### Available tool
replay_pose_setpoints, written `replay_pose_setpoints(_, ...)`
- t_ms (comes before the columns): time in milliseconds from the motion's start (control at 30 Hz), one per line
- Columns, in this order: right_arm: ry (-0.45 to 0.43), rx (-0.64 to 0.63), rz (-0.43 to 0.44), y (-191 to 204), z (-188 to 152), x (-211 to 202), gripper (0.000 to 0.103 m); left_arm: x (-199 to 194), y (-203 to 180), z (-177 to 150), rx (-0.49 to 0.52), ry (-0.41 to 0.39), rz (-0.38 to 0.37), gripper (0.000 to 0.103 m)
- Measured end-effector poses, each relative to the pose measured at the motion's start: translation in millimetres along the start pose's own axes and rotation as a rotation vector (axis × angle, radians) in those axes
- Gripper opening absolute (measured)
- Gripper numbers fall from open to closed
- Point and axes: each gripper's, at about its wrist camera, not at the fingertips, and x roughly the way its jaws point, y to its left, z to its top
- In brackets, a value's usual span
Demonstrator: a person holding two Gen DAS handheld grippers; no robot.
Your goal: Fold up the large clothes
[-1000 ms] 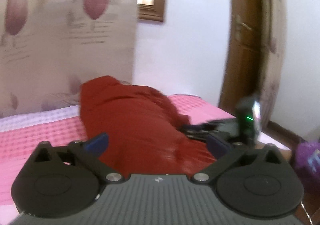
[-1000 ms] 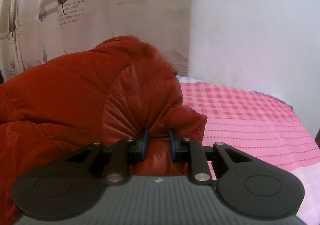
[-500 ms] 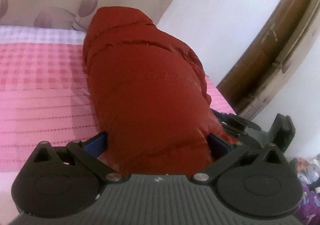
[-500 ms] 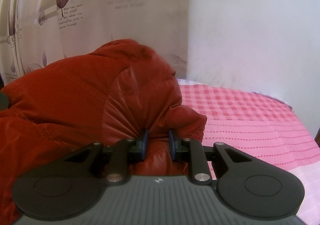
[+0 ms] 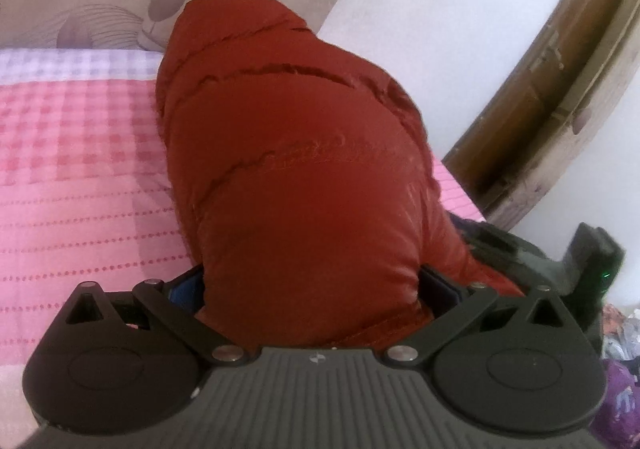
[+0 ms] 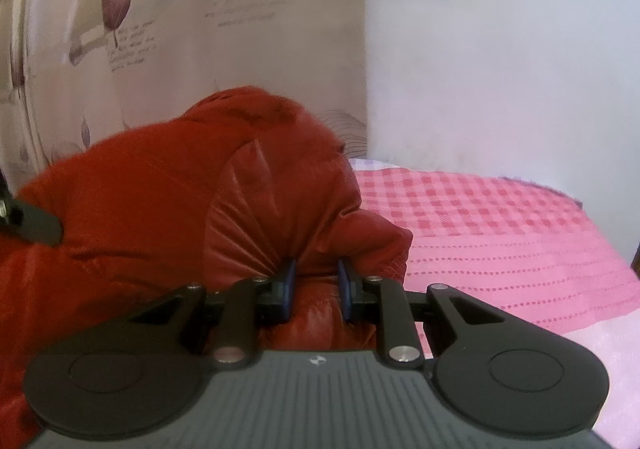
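A puffy red quilted jacket (image 5: 296,153) lies bunched in a mound on the pink checked bedspread (image 5: 72,169). My left gripper (image 5: 312,283) stands wide open at the jacket's near end. The padded bulk fills the gap between its blue pads (image 5: 186,287). My right gripper (image 6: 316,281) is shut on a pinched fold of the jacket (image 6: 168,209), with creases fanning out from the pads. The right gripper's black body (image 5: 560,269) shows at the right of the left wrist view. A black part of the left gripper (image 6: 34,227) shows at the left edge of the right wrist view.
The bed (image 6: 500,233) runs up to a patterned headboard wall (image 6: 180,29) and a white wall. A brown wooden door (image 5: 552,81) stands past the bed's right side. Purple cloth (image 5: 616,401) lies low on the right beside the bed.
My left gripper has come down and forward onto the jacket and rolled, so the red bulk now sits between its open fingers. The right gripper has kept still, holding its fold.
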Motion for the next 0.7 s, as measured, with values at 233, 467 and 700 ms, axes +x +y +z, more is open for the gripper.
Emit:
replay_pose_setpoints(233, -0.020, 0.281, 0.014, -36.6, 4.8, -41.2, 0.099, 2.4, 2.3, 0.9, 0.011, 0.015, 0.004, 0.103)
replay_pose_setpoints(467, 0.082, 0.553, 0.243, -70.7, -25.6, -76.8, 0.098, 2.3, 2.3, 1.4, 0.024, 0.019, 0.008, 0.103)
replay_pose_setpoints(700, 0.232, 0.638, 0.440, -67.2, -40.5, -46.2, 0.098, 3.0, 6.8, 1.2, 0.025, 0.027, -0.013, 0.103)
